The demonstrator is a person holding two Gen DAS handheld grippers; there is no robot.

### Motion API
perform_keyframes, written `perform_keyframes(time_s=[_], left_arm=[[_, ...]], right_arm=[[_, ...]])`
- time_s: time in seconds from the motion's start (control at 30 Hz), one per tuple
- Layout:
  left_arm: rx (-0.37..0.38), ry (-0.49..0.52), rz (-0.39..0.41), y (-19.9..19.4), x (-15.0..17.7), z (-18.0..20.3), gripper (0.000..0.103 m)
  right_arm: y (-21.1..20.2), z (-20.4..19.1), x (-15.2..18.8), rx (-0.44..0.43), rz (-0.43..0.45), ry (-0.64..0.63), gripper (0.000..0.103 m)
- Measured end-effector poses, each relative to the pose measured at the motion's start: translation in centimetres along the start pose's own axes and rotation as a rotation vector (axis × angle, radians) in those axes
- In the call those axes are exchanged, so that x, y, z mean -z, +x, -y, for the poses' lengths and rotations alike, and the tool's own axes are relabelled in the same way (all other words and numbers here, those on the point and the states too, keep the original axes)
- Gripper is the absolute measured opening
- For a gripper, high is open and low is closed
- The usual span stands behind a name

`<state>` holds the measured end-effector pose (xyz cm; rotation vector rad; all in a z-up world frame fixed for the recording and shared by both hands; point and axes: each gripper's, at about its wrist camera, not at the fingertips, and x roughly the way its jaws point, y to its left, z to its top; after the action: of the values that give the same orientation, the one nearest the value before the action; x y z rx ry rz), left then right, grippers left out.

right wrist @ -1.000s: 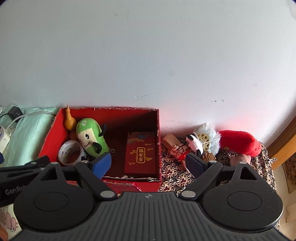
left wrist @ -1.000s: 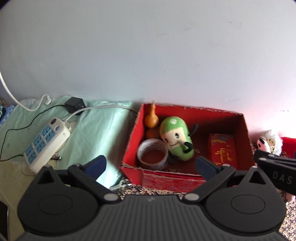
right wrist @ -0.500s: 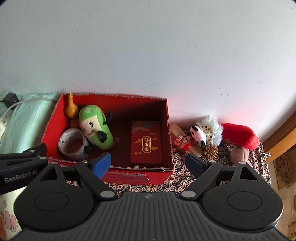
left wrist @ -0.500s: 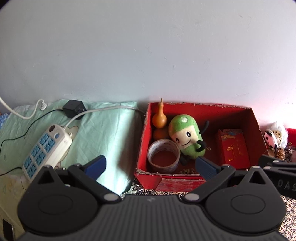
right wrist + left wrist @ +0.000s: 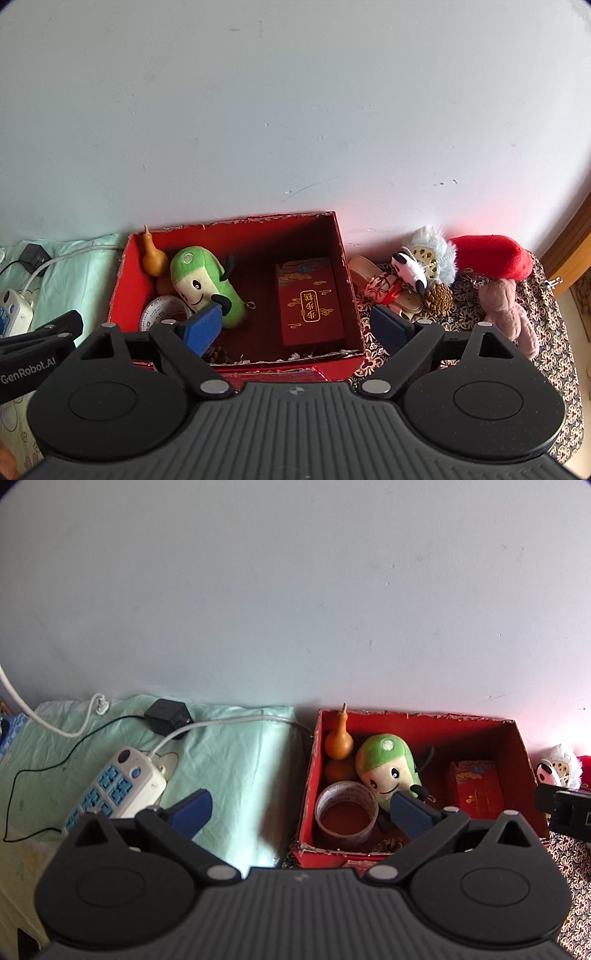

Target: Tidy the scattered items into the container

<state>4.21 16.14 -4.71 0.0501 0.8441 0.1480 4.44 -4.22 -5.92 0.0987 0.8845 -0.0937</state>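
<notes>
1. Over the last second both views shift: the left view slides left, so the box [image 5: 417, 775] now sits right of centre and more of the green cloth [image 5: 229, 760] and power strip [image 5: 114, 786] shows. The right view pulls back a little and keeps the box and the loose pile in frame.
2. Nothing in the box has moved: gourd [image 5: 153, 256], green plush [image 5: 207, 286], tape roll [image 5: 347, 810] and red packet [image 5: 312, 301] lie as they did.
3. The left gripper [image 5: 301, 810] is spread wide and holds nothing; the right gripper [image 5: 295, 326] is likewise spread and empty.
4. My reading: this is a pause between picks. The left side looks done, and the remaining work lies right of the box.
5. Still outside, on the patterned cloth [image 5: 554, 354]: a panda toy [image 5: 410, 271], a blue fluffy toy [image 5: 430, 245], a red plush [image 5: 487, 256], a pinecone [image 5: 439, 297], a pink plush [image 5: 508, 312] and a wrapped bundle [image 5: 384, 290] touching the box's right wall.
6. Hard to make out: the pile overlaps, so where one item ends is unclear; the bundle's make-up cannot be told.
7. Hidden: both gripper bodies cover the box's near wall and the counter in front; a small pinecone-like thing [image 5: 218, 354] peeks behind the right gripper's blue pad, mostly covered.
8. The left view cuts the pile off at its right edge.
</notes>
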Motion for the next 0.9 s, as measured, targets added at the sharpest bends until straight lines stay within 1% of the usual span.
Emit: perform_keyframes(time_s=[0.13, 0.33, 0.43, 0.5, 0.67, 0.9], left_arm=[[0.009, -0.022, -0.007, 0.2, 0.0, -0.2, 0.102], [-0.001, -0.033, -0.018, 0.6, 0.2, 0.1, 0.102], [-0.014, -0.028, -0.011, 0.7, 0.3, 0.6, 0.102], [-0.018, -0.025, -0.012, 0.9, 0.3, 0.8, 0.102], [-0.006, -0.018, -0.023, 1.4, 0.4, 1.4, 0.102], [0.002, 0.002, -0.022, 1.6, 0.7, 2.2, 0.102]], right_arm=[[0.1, -0.5, -0.1, -0.008, 0.009, -0.035, 0.089], [0.4, -1.0, -0.1, -0.02, 0.012, -0.092, 0.089], [0.5, -0.9, 0.0, -0.023, 0.017, -0.11, 0.089], [0.7, -0.5, 0.0, -0.024, 0.016, -0.108, 0.089], [1.4, 0.2, 0.4, -0.039, -0.019, -0.087, 0.089], [1.8, 0.8, 0.7, -0.044, -0.032, -0.065, 0.089]])
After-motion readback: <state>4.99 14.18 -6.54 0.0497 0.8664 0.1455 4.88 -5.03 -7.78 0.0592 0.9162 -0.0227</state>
